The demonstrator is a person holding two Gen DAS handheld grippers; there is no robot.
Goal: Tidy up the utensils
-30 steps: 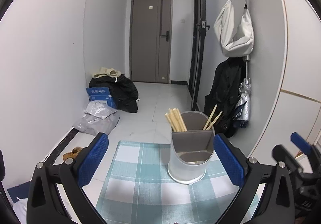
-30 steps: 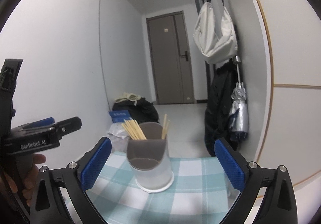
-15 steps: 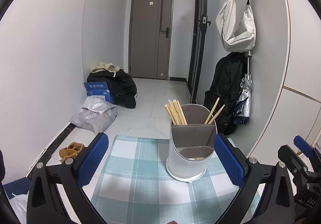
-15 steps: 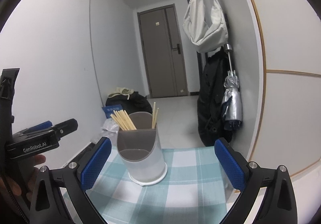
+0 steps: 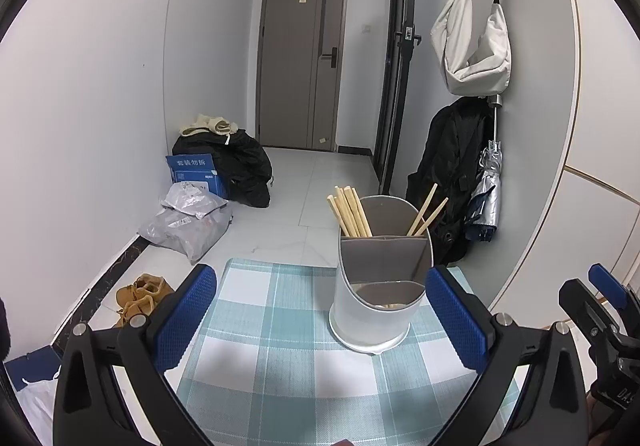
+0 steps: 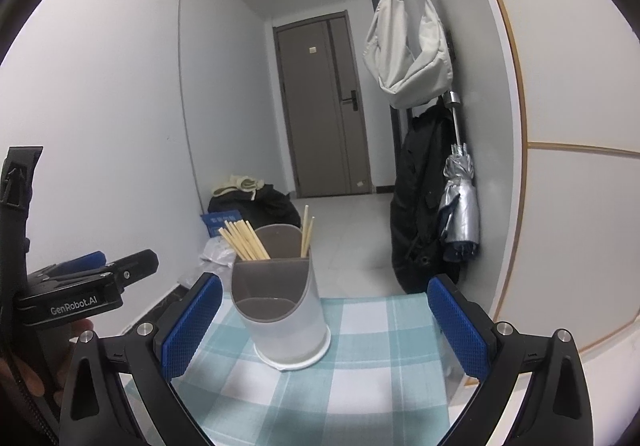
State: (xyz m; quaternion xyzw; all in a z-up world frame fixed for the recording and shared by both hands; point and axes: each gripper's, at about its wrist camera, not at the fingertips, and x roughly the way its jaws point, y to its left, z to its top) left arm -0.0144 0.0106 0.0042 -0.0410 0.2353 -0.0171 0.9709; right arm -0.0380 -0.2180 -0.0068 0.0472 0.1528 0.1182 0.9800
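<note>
A white utensil holder [image 5: 376, 310] with grey inner compartments stands upright on the teal checked tablecloth [image 5: 280, 346]. Several wooden chopsticks [image 5: 349, 211] lean in its back left compartment and two more [image 5: 428, 216] in the back right. My left gripper [image 5: 320, 318] is open and empty, its blue pads wide apart in front of the holder. In the right wrist view the same holder [image 6: 280, 310] sits between the open, empty fingers of my right gripper [image 6: 324, 330], with the chopsticks [image 6: 244, 240] sticking up behind.
The table ends just behind the holder, above a tiled hallway floor. Bags [image 5: 236, 166], a blue box [image 5: 194, 172] and shoes [image 5: 138, 296] lie by the left wall. A black coat [image 5: 452, 174], an umbrella [image 5: 486, 198] and a white bag [image 5: 472, 46] hang on the right wall.
Both cameras have shifted slightly, so the holder sits a little differently in each view. The grippers stay open and the holder and chopsticks have not moved.
</note>
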